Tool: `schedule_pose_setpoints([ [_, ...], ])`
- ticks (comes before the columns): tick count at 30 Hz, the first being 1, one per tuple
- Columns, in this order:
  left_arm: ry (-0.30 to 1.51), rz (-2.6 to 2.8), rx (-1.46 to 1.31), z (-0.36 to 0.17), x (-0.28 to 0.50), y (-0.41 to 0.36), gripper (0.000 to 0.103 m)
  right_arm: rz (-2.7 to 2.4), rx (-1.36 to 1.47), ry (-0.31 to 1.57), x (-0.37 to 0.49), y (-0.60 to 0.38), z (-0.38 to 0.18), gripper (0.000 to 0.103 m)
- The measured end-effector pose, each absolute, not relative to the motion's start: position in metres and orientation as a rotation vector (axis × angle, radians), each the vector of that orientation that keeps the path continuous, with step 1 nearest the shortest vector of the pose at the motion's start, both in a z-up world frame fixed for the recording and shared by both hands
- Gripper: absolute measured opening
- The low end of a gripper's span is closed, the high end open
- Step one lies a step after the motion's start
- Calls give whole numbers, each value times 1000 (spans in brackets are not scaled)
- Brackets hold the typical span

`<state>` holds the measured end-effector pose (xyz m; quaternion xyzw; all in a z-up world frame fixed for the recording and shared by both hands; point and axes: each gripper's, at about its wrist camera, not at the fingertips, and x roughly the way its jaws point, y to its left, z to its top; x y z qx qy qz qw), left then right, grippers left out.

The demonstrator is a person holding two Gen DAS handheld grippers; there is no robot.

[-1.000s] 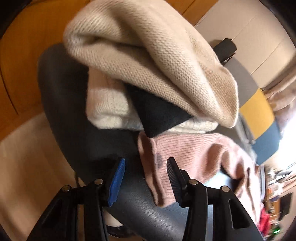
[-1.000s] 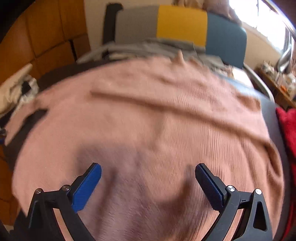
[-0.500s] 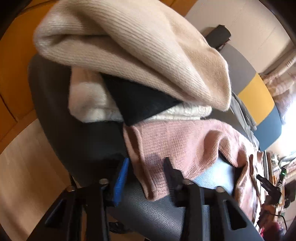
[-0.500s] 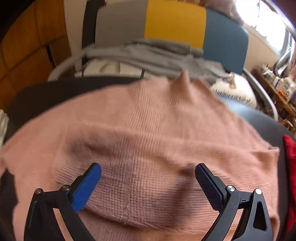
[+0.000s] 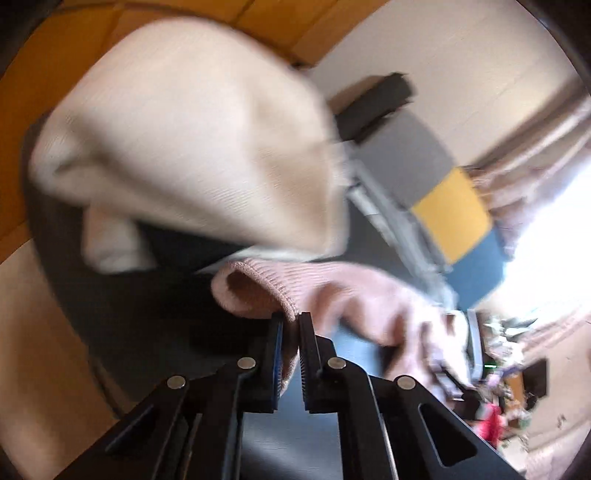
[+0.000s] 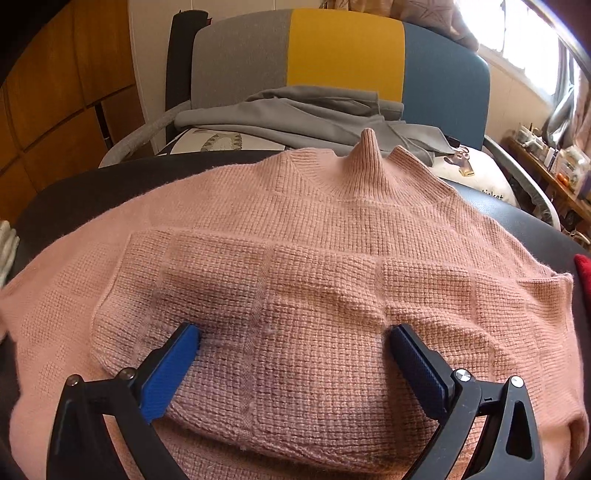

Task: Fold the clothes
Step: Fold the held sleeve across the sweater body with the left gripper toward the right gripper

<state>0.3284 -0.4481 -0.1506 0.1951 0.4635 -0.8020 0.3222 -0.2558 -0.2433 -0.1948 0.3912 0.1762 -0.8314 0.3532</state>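
- Left gripper (image 5: 290, 319) had just closed: a second before, its jaws stood apart around the edge of the pink sweater (image 5: 332, 291); now they were pinched tight on the ribbed cuff of a sleeve, with knit showing between the blue pads.
- Pink sweater (image 6: 295, 295) lay spread face up on a dark padded surface (image 6: 92, 184), collar away from the camera in the right wrist view, with a folded knit panel resting across its middle.
- Right gripper (image 6: 295, 339) hovered over that middle panel with its jaws wide apart, holding nothing; whether its pads (image 6: 173, 365) touched the knit could not be told.
- In the left wrist view the cuff looked raised off the dark surface, opening into a small tube, whereas half a second earlier it lay flat there.
- Judged from this, a sleeve fold was starting: the cuff was secured and ready to be carried across the body, while the open right gripper could pin the middle.
- Just behind the cuff sat a pile of other clothes: a cream sweater (image 5: 192, 155) on top, blurred, with white and dark garments beneath.
- Farther back stood a chair (image 6: 343, 55) with grey, yellow and blue panels, a grey garment (image 6: 295, 114) draped on its seat.
- A bright window (image 6: 517, 33) lit the room's right side.
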Motion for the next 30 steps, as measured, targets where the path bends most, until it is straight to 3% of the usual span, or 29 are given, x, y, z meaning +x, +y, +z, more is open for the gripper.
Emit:
schedule_pose_setpoints([
  [12, 1286, -2351, 430, -74, 212, -448, 3, -2154, 999, 441, -255, -242, -195, 103],
  [16, 1188, -2400, 478, -48, 171, -445, 3, -2155, 998, 440, -254, -243, -195, 103],
  [19, 1094, -2377, 561, -42, 180, -436, 15, -2154, 1001, 437, -254, -243, -195, 103],
  [23, 936, -2229, 640, -65, 224, -428, 21, -2155, 998, 428, -255, -242, -195, 103],
  [30, 1260, -2049, 684, -158, 293, -422, 26, -2166, 990, 428, -254, -243, -195, 103],
])
